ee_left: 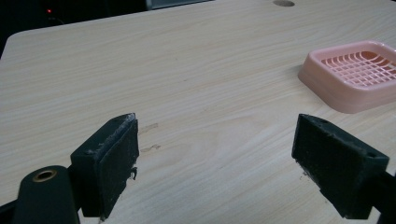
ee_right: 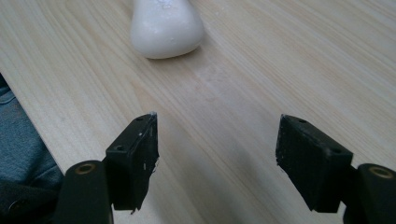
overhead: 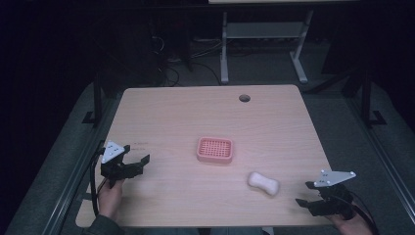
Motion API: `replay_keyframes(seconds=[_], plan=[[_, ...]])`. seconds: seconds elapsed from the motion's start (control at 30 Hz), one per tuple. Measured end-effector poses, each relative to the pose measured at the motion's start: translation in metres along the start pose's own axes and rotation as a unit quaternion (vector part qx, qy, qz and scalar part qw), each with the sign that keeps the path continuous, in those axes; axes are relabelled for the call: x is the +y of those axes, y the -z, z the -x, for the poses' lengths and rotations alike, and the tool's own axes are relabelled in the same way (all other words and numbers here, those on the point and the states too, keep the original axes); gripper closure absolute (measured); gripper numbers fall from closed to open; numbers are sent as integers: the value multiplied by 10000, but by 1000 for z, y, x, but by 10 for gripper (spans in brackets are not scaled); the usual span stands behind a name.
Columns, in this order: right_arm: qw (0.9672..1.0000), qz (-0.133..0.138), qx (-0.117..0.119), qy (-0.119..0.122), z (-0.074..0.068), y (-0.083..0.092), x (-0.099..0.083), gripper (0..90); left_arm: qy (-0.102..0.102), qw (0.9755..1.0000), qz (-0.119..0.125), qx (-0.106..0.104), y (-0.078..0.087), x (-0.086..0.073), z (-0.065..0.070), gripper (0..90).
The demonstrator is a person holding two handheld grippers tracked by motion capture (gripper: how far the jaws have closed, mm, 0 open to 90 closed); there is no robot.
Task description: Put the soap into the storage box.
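Left gripper view: pink tray; right gripper view: white soap.

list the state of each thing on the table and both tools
soap bar: lying flat on the table, untouched, outside the dish
pink soap dish: upright, empty
left tool: open, nothing between its jaws
right tool: open, nothing between its jaws, pointed at the soap bar
table: bare wood, round hole near the far edge

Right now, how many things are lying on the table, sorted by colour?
Pink: 1, the soap dish
White: 1, the bar of soap
Total: 2, lying apart on the table, with the soap dish nearer the middle and the bar of soap nearer the person's edge.
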State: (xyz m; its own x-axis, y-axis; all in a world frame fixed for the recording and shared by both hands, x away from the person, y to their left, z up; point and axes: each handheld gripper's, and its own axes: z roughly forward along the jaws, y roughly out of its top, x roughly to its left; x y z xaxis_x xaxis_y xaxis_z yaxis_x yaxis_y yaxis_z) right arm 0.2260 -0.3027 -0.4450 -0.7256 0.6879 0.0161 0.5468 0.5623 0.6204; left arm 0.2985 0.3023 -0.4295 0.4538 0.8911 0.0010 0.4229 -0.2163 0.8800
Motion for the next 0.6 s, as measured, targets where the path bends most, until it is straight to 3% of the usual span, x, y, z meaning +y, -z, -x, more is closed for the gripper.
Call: replay_keyframes(seconds=[0.6], plan=[[9993,-85,69,356,-10,-3,19,288,-12,10000,-4,73,0,0,0,142]])
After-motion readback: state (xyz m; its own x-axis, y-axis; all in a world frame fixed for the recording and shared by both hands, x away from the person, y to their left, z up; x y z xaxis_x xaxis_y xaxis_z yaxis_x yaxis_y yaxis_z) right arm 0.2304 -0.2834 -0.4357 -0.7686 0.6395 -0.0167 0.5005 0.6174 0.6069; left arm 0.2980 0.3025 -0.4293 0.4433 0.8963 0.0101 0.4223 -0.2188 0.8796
